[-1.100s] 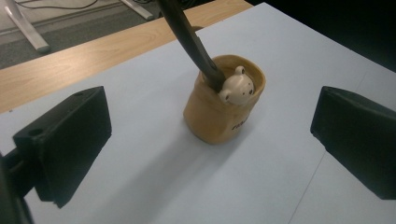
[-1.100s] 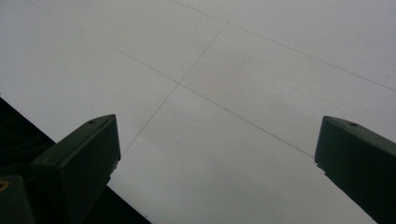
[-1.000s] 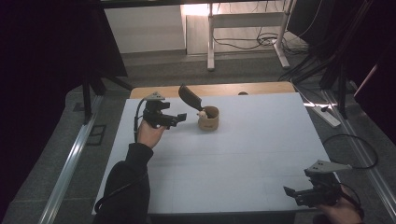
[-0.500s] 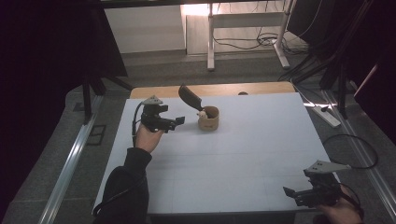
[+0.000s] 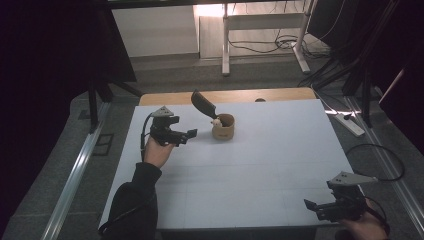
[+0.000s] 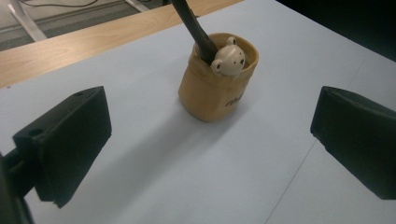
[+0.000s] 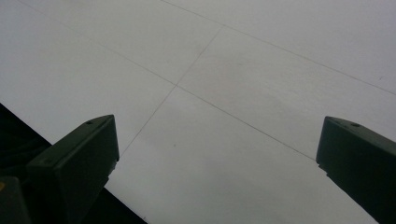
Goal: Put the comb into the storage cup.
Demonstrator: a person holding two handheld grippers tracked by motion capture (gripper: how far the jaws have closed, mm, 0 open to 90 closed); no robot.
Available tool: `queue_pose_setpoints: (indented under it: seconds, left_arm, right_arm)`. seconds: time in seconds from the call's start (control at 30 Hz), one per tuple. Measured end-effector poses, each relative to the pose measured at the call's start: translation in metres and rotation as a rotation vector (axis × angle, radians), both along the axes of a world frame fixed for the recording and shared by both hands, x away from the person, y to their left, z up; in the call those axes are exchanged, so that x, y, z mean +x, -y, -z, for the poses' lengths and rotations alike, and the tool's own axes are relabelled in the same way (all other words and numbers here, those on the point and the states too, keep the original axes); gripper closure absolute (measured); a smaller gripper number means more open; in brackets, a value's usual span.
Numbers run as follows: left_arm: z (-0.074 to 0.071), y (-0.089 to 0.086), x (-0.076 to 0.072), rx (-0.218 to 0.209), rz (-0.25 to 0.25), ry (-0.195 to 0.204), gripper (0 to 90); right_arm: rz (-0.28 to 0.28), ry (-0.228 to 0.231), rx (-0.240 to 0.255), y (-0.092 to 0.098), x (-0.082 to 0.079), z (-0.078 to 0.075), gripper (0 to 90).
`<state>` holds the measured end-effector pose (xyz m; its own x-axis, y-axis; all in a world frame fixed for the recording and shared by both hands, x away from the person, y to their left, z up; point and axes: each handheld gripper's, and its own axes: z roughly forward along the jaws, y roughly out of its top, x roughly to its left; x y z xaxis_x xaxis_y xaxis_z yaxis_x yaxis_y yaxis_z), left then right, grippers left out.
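Note:
A tan cup (image 5: 223, 127) (image 6: 215, 86) with a small bear head (image 6: 229, 60) on its rim stands upright at the back middle of the white table. A black utensil (image 5: 203, 104) (image 6: 195, 29) leans out of it toward the far left. My left gripper (image 5: 190, 134) (image 6: 210, 144) hovers open just left of the cup, jaws wide apart and empty, pointing at it. My right gripper (image 5: 311, 206) (image 7: 215, 158) is open and empty above the table's near right corner.
The white table top (image 5: 260, 165) has a bare wooden strip (image 5: 235, 95) along its far edge. Cables (image 5: 372, 160) and a power strip (image 5: 350, 124) lie on the floor to the right. A desk frame (image 5: 260, 30) stands beyond the table.
My left gripper has drifted slightly back toward the person and lower, away from the cup. The right gripper has stayed in place.

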<state>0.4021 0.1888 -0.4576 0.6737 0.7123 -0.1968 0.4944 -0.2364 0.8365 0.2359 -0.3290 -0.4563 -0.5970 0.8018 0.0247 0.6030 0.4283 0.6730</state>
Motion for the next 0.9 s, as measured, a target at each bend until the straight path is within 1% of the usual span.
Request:
queue_pose_setpoints:
  seconds: [0.17,0.4,0.53,0.7,0.9]
  left_arm:
    - [-0.001,0.002,-0.004,0.009,0.007,-0.004,0.0]
    - [-0.001,0.002,-0.012,0.008,0.012,-0.017,0.0]
    - [0.000,0.003,-0.015,0.020,0.018,-0.018,0.0]
    - [0.002,0.004,-0.020,0.024,0.027,-0.021,0.0]
    - [0.001,0.004,-0.027,0.023,0.032,-0.019,0.0]
  right_arm:
    - [0.003,0.005,0.001,0.000,0.000,0.000,0.0]
    - [0.017,0.011,0.010,0.002,-0.001,-0.001,0.0]
    - [0.019,0.007,0.009,0.002,0.000,-0.001,0.0]
    - [0.020,0.020,0.004,0.002,0.000,-0.001,0.0]
    - [0.024,0.020,0.008,0.003,0.000,-0.001,0.0]
